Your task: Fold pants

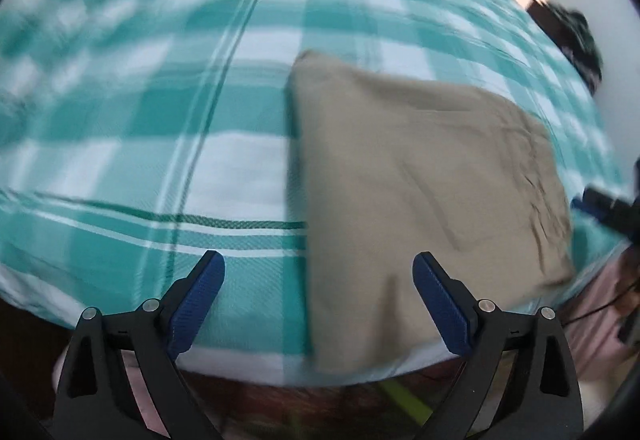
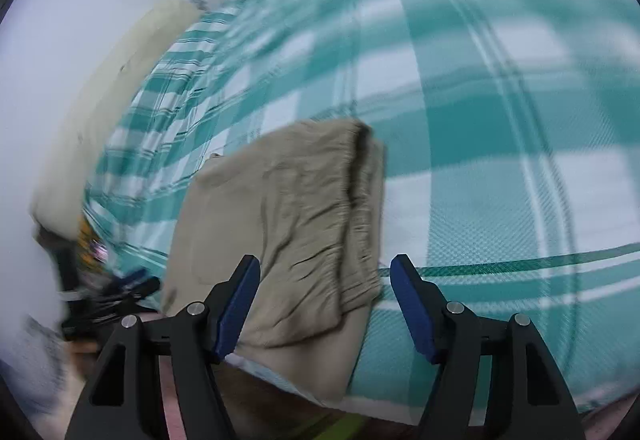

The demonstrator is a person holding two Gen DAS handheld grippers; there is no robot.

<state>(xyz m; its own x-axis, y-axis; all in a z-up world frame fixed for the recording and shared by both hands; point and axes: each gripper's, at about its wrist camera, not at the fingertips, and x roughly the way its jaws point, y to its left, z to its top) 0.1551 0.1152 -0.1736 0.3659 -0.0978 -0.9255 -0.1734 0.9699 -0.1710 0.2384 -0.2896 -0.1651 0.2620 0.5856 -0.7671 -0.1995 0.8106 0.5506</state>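
folded pants (image 1: 420, 176) on bed (image 1: 160, 144) (both hand-held grippers empty).

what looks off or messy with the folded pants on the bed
The tan pants are folded into a compact stack, but the layers don't line up: the gathered waistband edge sits askew over the layer beneath. Both grippers are open, holding nothing.

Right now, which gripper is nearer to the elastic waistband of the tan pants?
Right. The right gripper is open directly over the waistband; the left gripper is open at the pants' opposite edge.
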